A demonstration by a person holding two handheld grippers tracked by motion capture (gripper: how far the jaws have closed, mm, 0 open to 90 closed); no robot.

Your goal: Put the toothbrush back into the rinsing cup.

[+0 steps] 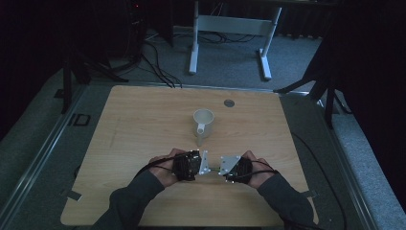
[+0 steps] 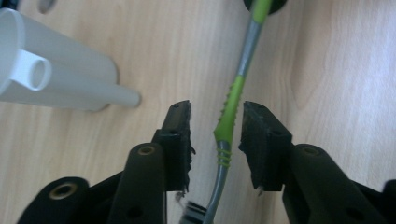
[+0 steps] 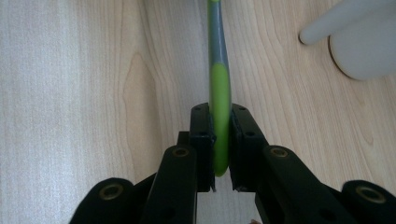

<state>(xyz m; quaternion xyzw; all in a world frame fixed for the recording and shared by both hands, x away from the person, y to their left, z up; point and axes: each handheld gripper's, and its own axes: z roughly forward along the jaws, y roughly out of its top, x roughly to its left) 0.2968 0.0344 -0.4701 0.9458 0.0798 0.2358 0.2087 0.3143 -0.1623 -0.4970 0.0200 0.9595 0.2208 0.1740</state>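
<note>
A light wooden table (image 1: pixel 143 120) with a round grey grommet (image 1: pixel 229 102) stands on grey carpet (image 1: pixel 225 62); behind it, a white desk frame (image 1: pixel 230 28) (cables trailing beside it); dark tripod legs (image 1: pixel 72 72) flank both sides; dim light.

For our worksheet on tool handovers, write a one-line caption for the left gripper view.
Left tongs stand open around a green-and-grey toothbrush, beside a white cup.
</note>
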